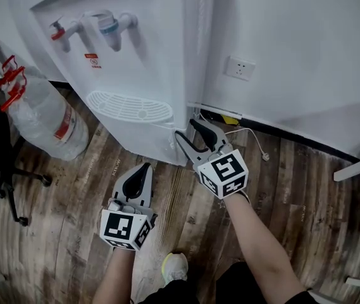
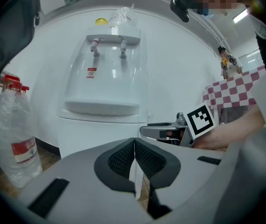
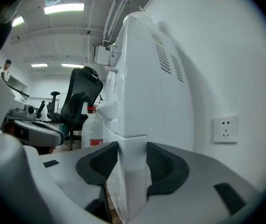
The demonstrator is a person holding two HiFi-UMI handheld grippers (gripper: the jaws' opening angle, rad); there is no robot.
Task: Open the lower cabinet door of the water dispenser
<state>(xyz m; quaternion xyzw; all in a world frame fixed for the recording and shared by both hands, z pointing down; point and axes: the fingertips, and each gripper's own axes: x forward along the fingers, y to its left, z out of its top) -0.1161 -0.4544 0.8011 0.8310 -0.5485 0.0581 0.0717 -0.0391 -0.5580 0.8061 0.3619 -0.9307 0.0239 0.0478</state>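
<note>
The tall white plastic water dispenser stands upright with its back to the white wall, its long axis vertical and its front facing out over the wooden plank floor. Its lower cabinet door sits under the drip grille and looks shut, flush with the body.

The right gripper is at the dispenser's lower front corner on the socket side. Its jaws are spread wide, and the right gripper view shows the white corner edge of the lower cabinet standing between the pads. I cannot tell whether they press on it. The left gripper hangs back over the floor, its jaws together on nothing.

Only the left gripper view takes in the whole front. Only the right gripper view shows the side vents, along with a black office chair. From above you see the red and blue taps. A clear plastic water bottle stands beside the dispenser.
</note>
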